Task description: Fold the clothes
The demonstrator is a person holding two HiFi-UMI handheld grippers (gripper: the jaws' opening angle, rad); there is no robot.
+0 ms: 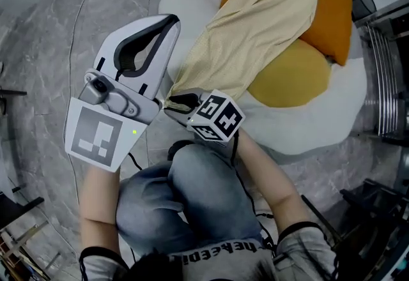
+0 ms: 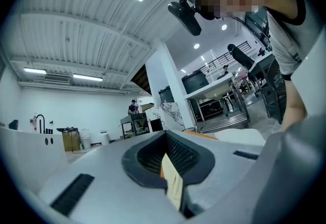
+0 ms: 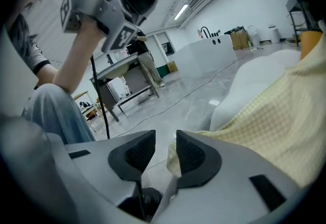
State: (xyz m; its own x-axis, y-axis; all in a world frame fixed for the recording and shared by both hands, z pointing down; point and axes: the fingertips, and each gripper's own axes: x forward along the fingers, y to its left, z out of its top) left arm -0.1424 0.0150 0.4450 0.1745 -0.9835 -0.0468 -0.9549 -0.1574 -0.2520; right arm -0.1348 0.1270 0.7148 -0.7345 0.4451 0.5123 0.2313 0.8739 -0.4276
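Note:
A pale yellow checked garment (image 1: pixel 255 24) lies across orange cushions and stretches down toward my knees. Its near corner is drawn to a point between both grippers. My left gripper (image 1: pixel 163 37) is shut, and in the left gripper view a strip of the yellow garment (image 2: pixel 173 182) is pinched between the pads of the left gripper (image 2: pixel 165 136). My right gripper (image 1: pixel 174 102), with its marker cube, sits just right of that corner. In the right gripper view the right gripper (image 3: pixel 165 139) stands open with a clear gap, and the garment's edge (image 3: pixel 275 121) rests against the right-hand pad only.
The garment lies on an orange cushion (image 1: pixel 332 11) and a round yellow-orange cushion (image 1: pixel 291 75), on top of a big white floor cushion (image 1: pixel 319 120). A metal rack (image 1: pixel 383 82) stands at the right. A cable (image 1: pixel 77 18) crosses the grey marble floor. My knees (image 1: pixel 192 197) are directly below the grippers.

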